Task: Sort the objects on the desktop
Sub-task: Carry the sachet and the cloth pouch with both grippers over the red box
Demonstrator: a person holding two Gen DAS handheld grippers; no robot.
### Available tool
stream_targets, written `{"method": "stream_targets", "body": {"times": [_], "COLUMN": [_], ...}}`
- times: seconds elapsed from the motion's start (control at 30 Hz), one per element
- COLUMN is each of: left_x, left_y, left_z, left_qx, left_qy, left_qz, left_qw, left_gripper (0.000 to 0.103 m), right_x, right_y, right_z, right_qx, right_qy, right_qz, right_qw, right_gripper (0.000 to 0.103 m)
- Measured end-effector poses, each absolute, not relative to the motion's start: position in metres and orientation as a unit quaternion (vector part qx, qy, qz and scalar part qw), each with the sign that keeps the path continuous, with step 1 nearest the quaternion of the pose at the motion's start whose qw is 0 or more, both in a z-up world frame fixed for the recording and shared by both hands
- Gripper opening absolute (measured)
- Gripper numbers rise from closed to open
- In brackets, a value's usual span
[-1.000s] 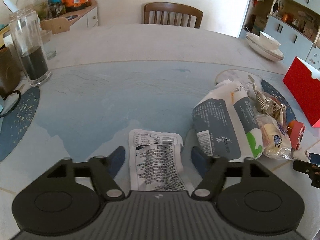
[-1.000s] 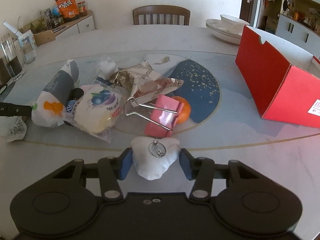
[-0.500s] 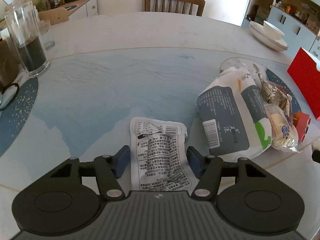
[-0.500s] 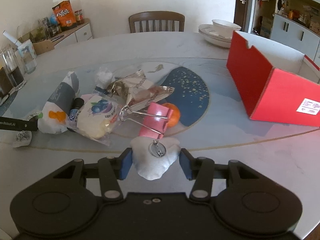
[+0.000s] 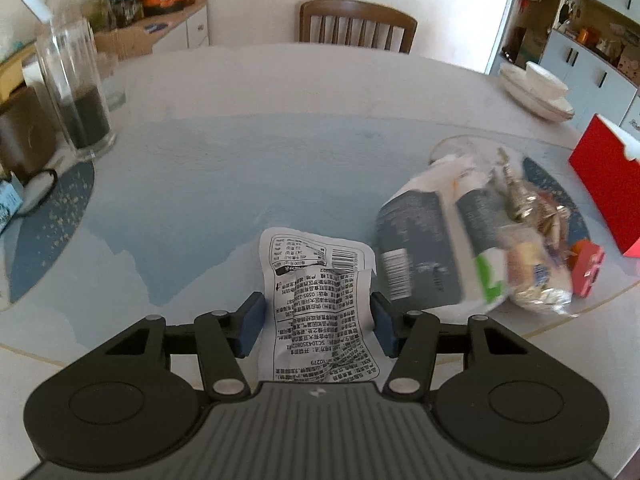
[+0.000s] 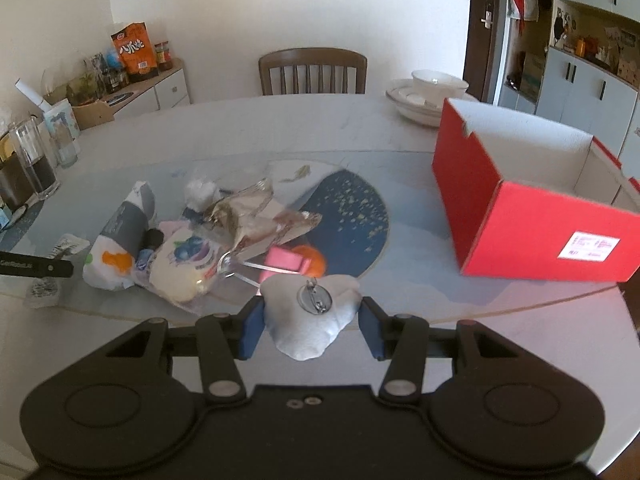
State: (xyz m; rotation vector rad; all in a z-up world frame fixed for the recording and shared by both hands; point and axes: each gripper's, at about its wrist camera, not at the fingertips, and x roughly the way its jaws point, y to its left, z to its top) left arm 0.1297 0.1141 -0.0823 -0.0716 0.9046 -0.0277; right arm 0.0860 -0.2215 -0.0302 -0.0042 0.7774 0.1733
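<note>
We see the left claw (image 5: 316,322) clamped on a white printed packet (image 5: 316,300), its lower end hidden by the claw body. Our right claw (image 6: 311,326) grips a white pouch (image 6: 308,320); the pile (image 6: 200,240) beyond looks blurred.

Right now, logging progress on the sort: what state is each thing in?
left gripper: jaws shut on white printed snack packet.
right gripper: jaws shut on white plush heart, lifted.
red cardboard box: open-topped, upright.
tall glass jar: upright, part-filled with something dark.
</note>
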Motion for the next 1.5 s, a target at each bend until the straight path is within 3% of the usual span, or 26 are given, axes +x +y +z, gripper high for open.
{"method": "stream_targets", "body": {"times": [0.63, 1.5], "left_x": [0.129, 0.205], "left_y": [-0.026, -0.248], "left_z": [-0.002, 0.016], "left_qx": [-0.016, 0.072], "left_qy": [0.371, 0.347], "left_qz": [-0.074, -0.2], "left_qw": [0.926, 0.913], "left_gripper": [0.056, 0.056], "right_x": [0.116, 0.181], "right_y": [-0.329, -0.473], "right_z": [0.018, 0.025], "right_qx": [0.013, -0.009], "right_qy": [0.345, 0.342], "right_qz": [0.101, 0.098], "right_qw": [0.933, 0.935], "right_gripper": [0.05, 0.05]}}
